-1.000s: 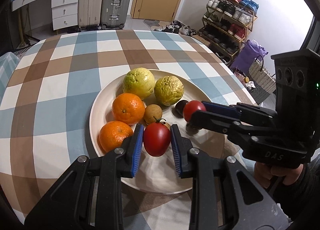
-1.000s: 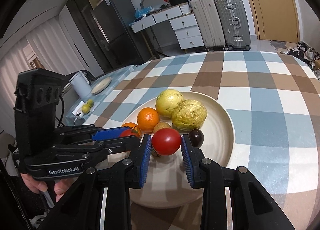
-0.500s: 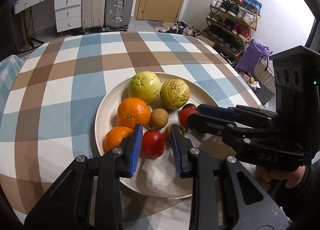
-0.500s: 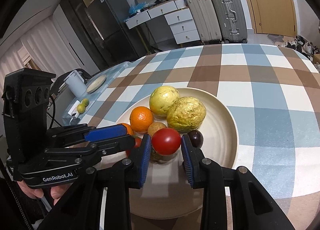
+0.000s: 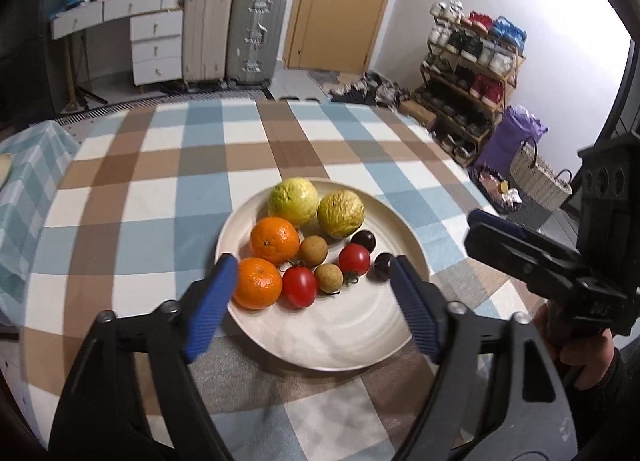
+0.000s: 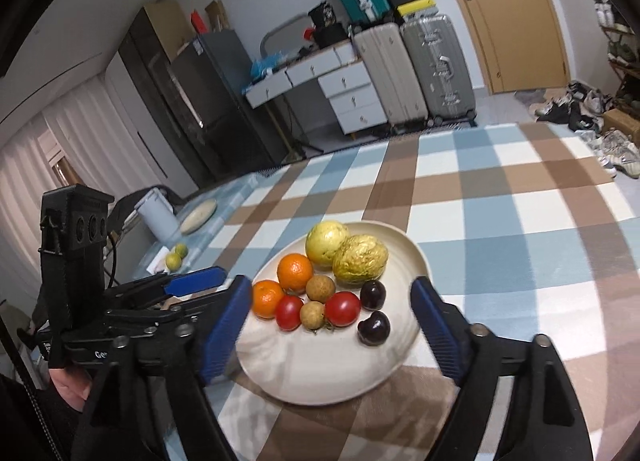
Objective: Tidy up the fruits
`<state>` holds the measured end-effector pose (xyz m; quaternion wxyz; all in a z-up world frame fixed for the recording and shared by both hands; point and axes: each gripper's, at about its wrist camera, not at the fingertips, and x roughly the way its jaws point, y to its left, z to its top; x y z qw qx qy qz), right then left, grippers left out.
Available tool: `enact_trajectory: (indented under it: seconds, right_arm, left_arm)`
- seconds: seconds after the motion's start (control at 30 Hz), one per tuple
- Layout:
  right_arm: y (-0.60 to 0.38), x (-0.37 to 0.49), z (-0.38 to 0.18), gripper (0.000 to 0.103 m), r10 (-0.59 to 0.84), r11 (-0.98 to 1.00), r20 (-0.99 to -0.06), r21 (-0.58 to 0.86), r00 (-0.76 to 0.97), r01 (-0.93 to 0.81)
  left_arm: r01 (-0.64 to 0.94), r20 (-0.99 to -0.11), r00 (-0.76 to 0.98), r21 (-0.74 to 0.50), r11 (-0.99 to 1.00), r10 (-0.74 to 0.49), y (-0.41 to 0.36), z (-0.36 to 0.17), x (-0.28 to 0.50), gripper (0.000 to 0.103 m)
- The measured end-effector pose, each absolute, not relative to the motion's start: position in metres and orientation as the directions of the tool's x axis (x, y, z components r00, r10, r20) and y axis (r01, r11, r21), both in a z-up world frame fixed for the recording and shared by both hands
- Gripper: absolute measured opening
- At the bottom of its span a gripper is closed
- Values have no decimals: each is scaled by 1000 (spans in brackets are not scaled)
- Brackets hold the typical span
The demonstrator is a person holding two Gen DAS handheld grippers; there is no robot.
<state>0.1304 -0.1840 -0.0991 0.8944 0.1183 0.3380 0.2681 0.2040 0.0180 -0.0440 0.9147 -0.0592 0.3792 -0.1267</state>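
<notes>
A cream plate [image 5: 320, 357] on the checked tablecloth holds two oranges [image 5: 275, 241], two red tomatoes [image 5: 300, 285], two brown longans [image 5: 314, 250], two dark cherries [image 5: 363, 241], a yellow-green guava [image 5: 293, 201] and a wrinkled yellow fruit [image 5: 341, 213]. My left gripper [image 5: 314, 261] hovers over the plate's near side, its jaws opening wide, gripping nothing. My right gripper [image 6: 331, 287] hangs likewise above the plate [image 6: 320, 373], jaws opening, nothing pressed between its pads. Both tomatoes [image 6: 342, 308] lie loose on the plate. Each gripper shows at the edge of the other's view.
The round table [image 5: 168, 181] extends far and left of the plate. A side surface at left carries a kettle [image 6: 157, 217] and two limes [image 6: 176, 257]. Suitcases [image 5: 256, 37], drawers, a door and a shoe rack [image 5: 472, 73] stand behind. A hand [image 5: 580, 357] holds the right gripper.
Both grippers were shut on a tomato each; they have let go, opened wide and drawn back and up. The tomatoes now rest on the plate.
</notes>
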Motion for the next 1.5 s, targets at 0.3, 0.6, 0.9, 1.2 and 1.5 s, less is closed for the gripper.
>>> enact_trajectory:
  seconds: [0.3,0.6,0.9,1.2,1.5]
  right_arm:
    - [-196,85,-77,100,509,859,-496,338,704,-384]
    - [-202,48,-61,102,460,885,-414,287,785,-367]
    - [-201,24,-53,103,442,893,-344,254,829,-371]
    - [-204,4,-53,103,425,901,-297,226,855,-369]
    - [-207,-8,-62,103,399,914,-264,190,878,-358]
  left_arm:
    - [100,-624,757,-185,978,-196,23,-16,157,94]
    - [16,-531,843,-133,991,-85,32,3,113,102]
    - [-68,-454,890,-51,996,38,31,7,82,102]
    - [-36,-332,943,-14,999,29,30,6,51,102]
    - [2,-309,951,-15,1000,-6,32,-9,48,102]
